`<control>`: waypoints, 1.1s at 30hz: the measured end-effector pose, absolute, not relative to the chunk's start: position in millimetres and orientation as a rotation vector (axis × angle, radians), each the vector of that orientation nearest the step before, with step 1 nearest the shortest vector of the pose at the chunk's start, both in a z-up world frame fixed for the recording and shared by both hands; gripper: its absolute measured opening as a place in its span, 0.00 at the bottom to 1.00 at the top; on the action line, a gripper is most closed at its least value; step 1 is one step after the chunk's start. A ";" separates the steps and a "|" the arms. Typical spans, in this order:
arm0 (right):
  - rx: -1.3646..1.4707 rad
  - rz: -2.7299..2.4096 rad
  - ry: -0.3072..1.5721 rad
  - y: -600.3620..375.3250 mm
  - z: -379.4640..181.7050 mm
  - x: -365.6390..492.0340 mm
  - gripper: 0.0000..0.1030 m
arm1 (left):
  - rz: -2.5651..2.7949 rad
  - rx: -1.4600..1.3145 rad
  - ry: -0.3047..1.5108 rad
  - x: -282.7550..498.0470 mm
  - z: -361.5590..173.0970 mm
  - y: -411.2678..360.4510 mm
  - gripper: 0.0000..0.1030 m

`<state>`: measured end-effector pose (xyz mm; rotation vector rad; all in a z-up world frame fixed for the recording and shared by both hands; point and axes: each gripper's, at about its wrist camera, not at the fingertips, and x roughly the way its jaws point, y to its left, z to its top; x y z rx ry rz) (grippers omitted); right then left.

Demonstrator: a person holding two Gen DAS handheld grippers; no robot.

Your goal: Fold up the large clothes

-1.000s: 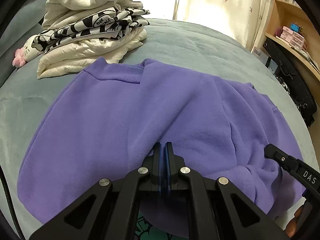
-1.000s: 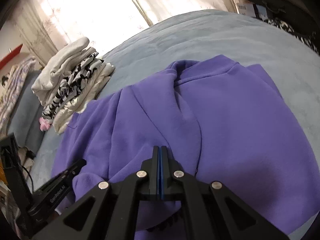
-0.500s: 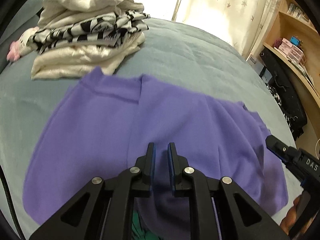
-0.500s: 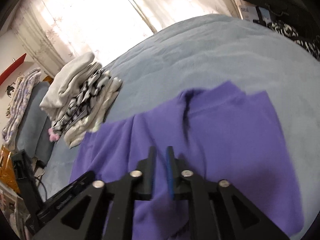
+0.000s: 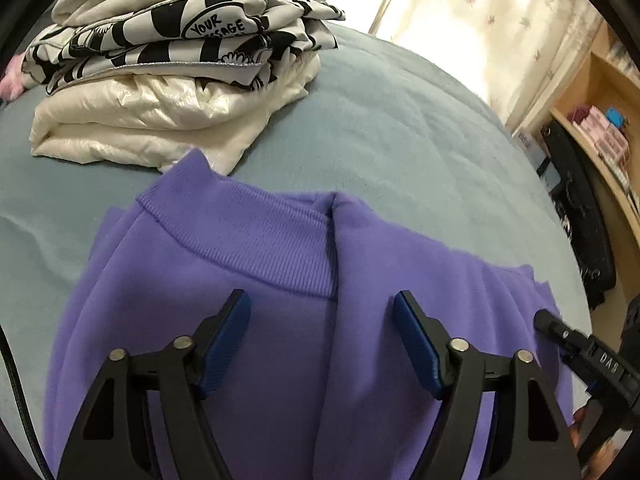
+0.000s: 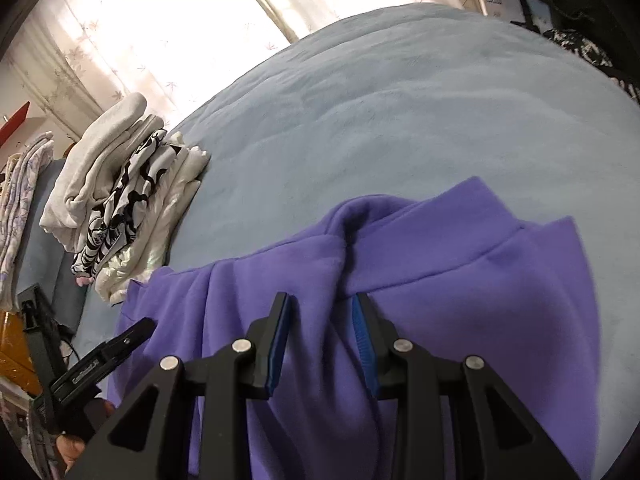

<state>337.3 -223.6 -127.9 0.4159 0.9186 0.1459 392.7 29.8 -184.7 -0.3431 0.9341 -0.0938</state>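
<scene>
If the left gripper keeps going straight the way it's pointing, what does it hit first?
Most likely the purple sweatshirt, near its ribbed collar. The left gripper, open with nothing between its pads, points down at the fabric. Depth is hard to judge.

A purple sweatshirt (image 5: 280,320) lies folded, ribbed collar up, on the bed.

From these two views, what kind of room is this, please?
Probably a bedroom: a wide bed with a grey-blue plush cover, a stack of folded white and black-patterned clothes, pale floral curtains at a bright window.
</scene>
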 end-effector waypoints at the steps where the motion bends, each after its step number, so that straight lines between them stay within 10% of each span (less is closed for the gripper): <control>1: 0.417 0.165 0.910 -222.2 -129.1 338.7 0.30 | -0.094 -0.338 0.924 392.4 -185.1 29.3 0.37; 3: 0.384 0.172 0.894 -219.0 -129.3 340.2 0.09 | -0.124 -0.307 0.906 395.6 -183.3 26.0 0.05; 6: 0.313 0.091 0.849 -223.6 -124.2 339.0 0.04 | -0.031 -0.154 0.843 394.6 -178.3 16.3 0.00; 33: 0.238 0.118 0.876 -182.9 -120.4 255.4 0.18 | -0.185 -0.138 0.922 315.3 -179.5 -37.7 0.06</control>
